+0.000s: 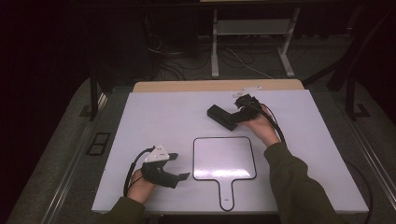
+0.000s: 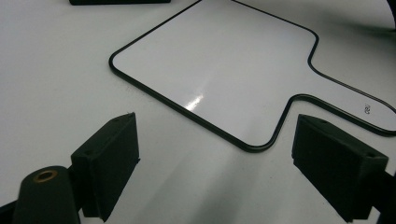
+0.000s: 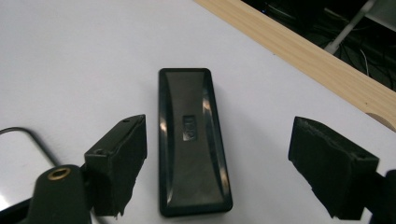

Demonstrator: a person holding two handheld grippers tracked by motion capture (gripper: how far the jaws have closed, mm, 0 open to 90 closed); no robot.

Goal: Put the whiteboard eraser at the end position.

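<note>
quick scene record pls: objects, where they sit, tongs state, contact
surface: white tabletop, wooden strip at far edge
eraser: black block eraser lying flat, far right of centre
board: small handled whiteboard flat, near centre, blank
right tongs: open, jaws either side of eraser, pads not pressing it
left tongs: open, nothing between jaws, beside board's near left corner
contact: none visible

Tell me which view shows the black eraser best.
The right gripper view: the black eraser lies whole and close on the white table, between the open jaws and untouched, its top label visible. The high view shows it small and dark, partly behind the right gripper. The left gripper view catches a sliver of it at the top edge.
</note>
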